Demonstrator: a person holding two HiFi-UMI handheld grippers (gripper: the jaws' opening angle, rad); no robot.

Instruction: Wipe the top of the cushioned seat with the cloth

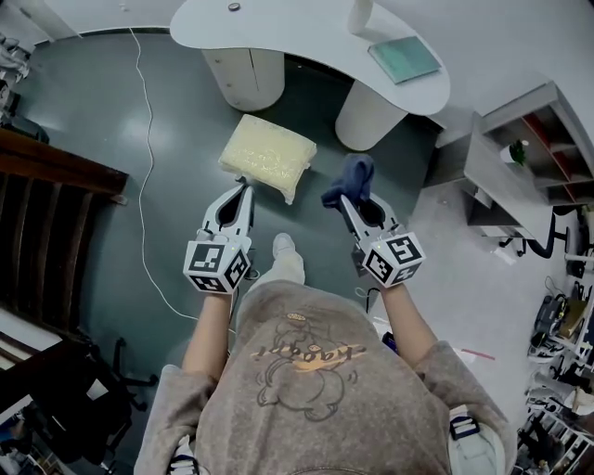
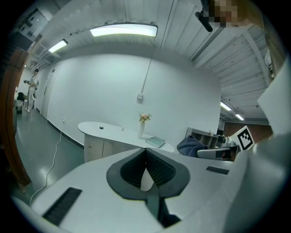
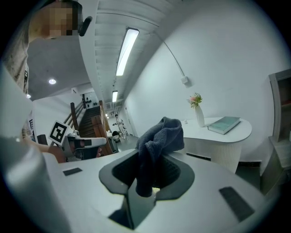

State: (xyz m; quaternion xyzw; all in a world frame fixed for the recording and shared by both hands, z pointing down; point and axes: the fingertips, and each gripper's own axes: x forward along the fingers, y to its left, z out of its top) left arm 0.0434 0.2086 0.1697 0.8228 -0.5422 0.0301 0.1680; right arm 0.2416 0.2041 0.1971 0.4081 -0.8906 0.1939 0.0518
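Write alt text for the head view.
Seen from above, a person holds two grippers: the right gripper is shut on a dark blue cloth, the left gripper shut and empty. A pale yellow cushioned seat lies on the grey floor ahead, before a white desk.

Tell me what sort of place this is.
Probably an office or lab lobby: a curved white desk carrying a vase and a book, open grey shelving beside it, and a ceiling strip light.

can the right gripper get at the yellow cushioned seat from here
Probably yes: the right gripper, shut on a dark blue cloth, hangs near the pale yellow cushioned seat with only floor between them.
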